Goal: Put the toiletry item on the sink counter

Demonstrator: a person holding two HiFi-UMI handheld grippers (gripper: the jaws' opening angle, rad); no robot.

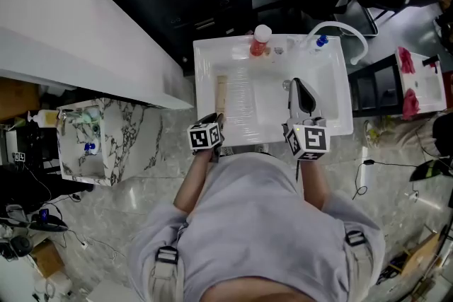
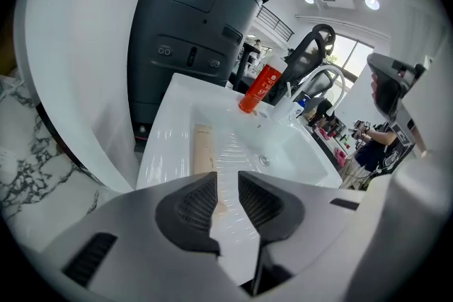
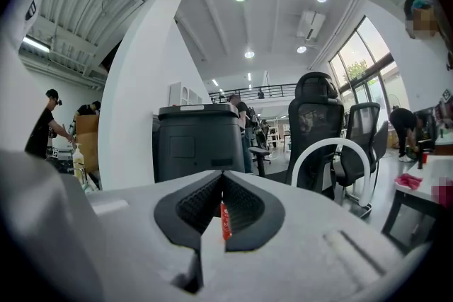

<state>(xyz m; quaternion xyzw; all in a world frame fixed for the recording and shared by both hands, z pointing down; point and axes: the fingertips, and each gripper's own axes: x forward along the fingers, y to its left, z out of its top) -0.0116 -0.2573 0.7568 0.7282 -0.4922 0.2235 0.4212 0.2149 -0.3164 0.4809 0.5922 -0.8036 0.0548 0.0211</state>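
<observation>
The big black bin (image 2: 191, 32) stands behind everything, far in front of both tongs. Before it is the white sink (image 1: 205, 53), and both tongs are at its near edge. The curved white faucet (image 1: 350, 35) rises at the back corner, ahead of the right gripper (image 1: 301, 99) and to its right.

The right gripper is over the near right part of the basin, jaws closed tip to tip. A thin red strip shows in the slit between them, perhaps only the bottle far behind; I cannot tell for sure.

The left gripper (image 2: 226, 198) is at the near left edge, jaws a little apart with nothing between.

The red bottle (image 1: 260, 42), white cap on top, stands upright on the back rim, well ahead of both tongs. A long beige piece (image 2: 203, 148) lies in the basin's left side, just ahead of the left gripper.
</observation>
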